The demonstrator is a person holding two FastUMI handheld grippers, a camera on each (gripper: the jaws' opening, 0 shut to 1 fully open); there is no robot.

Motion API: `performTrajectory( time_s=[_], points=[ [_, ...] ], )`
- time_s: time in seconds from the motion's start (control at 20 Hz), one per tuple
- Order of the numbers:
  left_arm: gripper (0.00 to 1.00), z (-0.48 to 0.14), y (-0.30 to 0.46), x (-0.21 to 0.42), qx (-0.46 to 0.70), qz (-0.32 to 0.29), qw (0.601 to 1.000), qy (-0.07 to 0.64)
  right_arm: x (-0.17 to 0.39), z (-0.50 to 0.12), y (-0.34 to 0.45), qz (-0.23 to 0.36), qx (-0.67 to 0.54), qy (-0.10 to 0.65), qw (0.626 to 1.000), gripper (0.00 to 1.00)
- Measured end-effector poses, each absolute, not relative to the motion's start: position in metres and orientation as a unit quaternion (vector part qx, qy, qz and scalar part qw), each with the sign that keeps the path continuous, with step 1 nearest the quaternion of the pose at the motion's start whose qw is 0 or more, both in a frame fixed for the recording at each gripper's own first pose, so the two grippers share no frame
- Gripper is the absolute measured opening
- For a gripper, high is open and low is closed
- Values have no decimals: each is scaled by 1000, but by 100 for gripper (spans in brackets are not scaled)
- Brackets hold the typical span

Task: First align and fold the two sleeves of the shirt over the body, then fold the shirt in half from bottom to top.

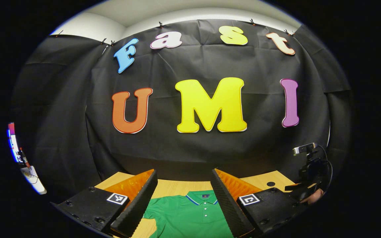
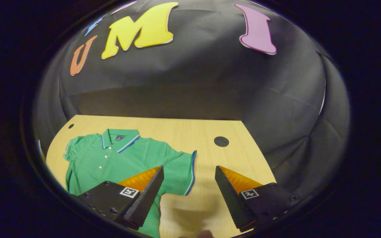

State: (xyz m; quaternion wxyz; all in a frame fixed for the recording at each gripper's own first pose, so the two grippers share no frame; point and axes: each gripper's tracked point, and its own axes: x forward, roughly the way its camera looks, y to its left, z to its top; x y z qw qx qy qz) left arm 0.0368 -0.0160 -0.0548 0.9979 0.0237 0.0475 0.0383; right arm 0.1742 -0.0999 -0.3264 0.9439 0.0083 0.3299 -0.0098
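A green polo shirt (image 2: 117, 162) with a blue-and-white trimmed collar lies flat and face up on the wooden table (image 2: 184, 135). Both short sleeves are spread out; the nearer sleeve (image 2: 180, 172) ends in a blue-edged cuff. My right gripper (image 2: 189, 172) is open above the table, just beside that cuff, with nothing between its fingers. In the left gripper view the shirt's collar and button placket (image 1: 203, 205) lie between and beyond the fingers of my left gripper (image 1: 184, 175), which hangs open above the shirt.
The table has a round dark hole (image 2: 221, 141) near its far right corner and a smaller one (image 2: 71, 126) at the far left. At the right edge of the left gripper view stands a camera on a black mount (image 1: 309, 162), with part of a hand (image 1: 314, 197) below it.
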Motion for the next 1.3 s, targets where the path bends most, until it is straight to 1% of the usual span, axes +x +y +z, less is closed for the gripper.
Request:
performTrajectory(
  time_s=[0.25,0.4,0.45,0.5,0.55,0.6,0.65,0.9,0.95,1.0,1.1,1.3],
  points=[
    [100,-70,-23,39,36,34,996,69,212,-376,-103,4,-12,364,931,95],
    [100,-73,-21,41,43,39,995,75,218,-400,-103,7,-13,389,921,95],
    [100,-73,-19,43,44,41,995,75,220,-406,-102,8,-7,395,918,98],
    [100,-75,-19,43,44,43,995,77,218,-409,-104,6,-4,402,916,95],
    [100,-77,-18,44,44,45,995,79,219,-413,-104,5,-2,407,914,89],
    [100,-79,-17,45,43,46,995,83,215,-417,-101,10,2,416,909,81],
    [100,-80,-16,46,44,47,994,86,215,-414,-96,18,16,417,909,78],
    [100,-84,-19,49,43,45,994,91,217,-418,-81,45,53,430,900,22],
    [100,-84,-19,49,43,44,994,92,216,-418,-81,40,63,432,899,17],
    [100,-84,-20,50,43,43,994,93,218,-418,-81,40,73,431,898,4],
    [100,-83,-18,50,45,44,994,92,218,-418,-82,35,93,438,893,0],
    [100,-85,-16,49,44,46,994,94,216,-402,-86,26,105,433,895,0]
  ],
)
